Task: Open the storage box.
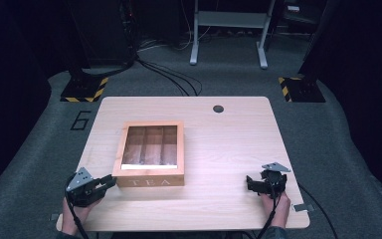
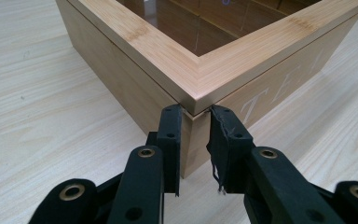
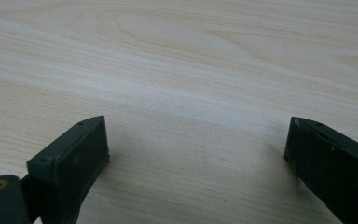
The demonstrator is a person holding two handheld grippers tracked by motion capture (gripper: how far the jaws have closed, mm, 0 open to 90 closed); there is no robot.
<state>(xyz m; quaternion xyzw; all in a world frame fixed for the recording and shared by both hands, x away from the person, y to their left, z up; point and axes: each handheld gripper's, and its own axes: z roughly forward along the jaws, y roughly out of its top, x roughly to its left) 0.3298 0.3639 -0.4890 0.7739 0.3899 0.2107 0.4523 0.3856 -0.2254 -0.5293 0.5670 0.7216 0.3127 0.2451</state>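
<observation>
Pinching the near left corner of the square bamboo tea box with glass-windowed lid [image 1: 151, 153], mid-table on the pale wooden table [image 1: 229, 149]: left gripper [image 2: 195, 112], jaws narrowed at the lid's seam, pads seemingly touching the corner. Resting well apart near the right edge: right gripper [image 3: 196, 144], jaws spread wide, empty. Likely stiff, fairly light, smooth-sided, glass fragile; best gripped by the lid's thin front rim.

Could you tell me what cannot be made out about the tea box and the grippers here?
- Tea box, high view: compartment contents are too small and dim.
- Left gripper, left gripper view: the box corner sits between the tips; whether the pads press it is unclear.
- Right gripper, right gripper view: the bottom edge cuts off the body.
</observation>
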